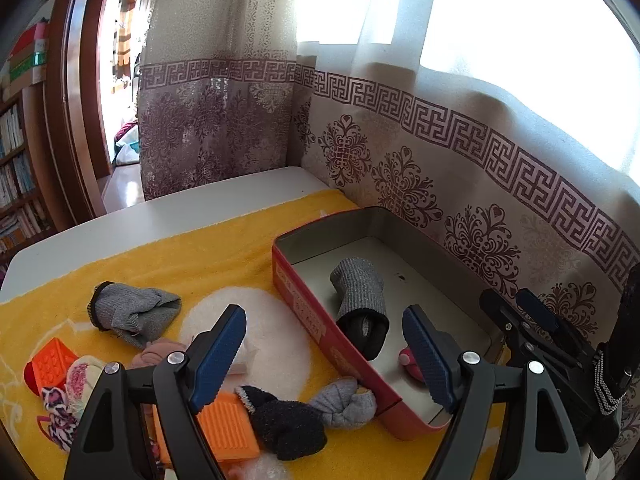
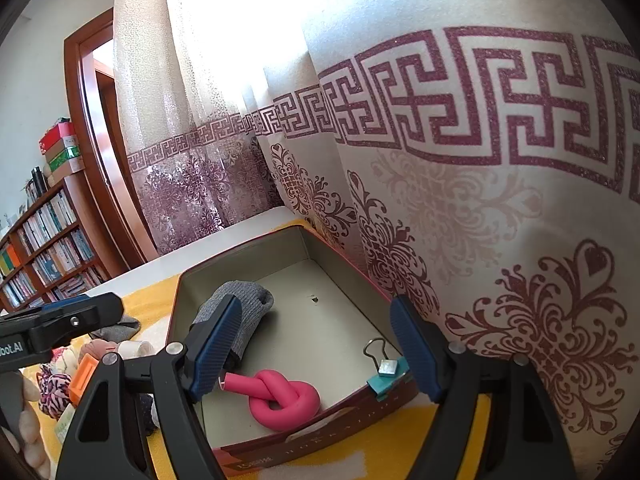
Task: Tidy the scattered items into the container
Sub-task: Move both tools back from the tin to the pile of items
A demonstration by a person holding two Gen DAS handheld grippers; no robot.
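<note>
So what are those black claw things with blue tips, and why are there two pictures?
Each claw is a hand-held gripper that a person carries, one in each hand, with a camera looking out along its two fingers. One picture comes from the left hand-held gripper, the other from the right hand-held gripper. Both are open and hold nothing. On the yellow cloth stands a red tin. Inside it lie a grey sock, a knotted pink foam tube and a binder clip. Still outside are another grey sock, a dark sock and an orange block.
</note>
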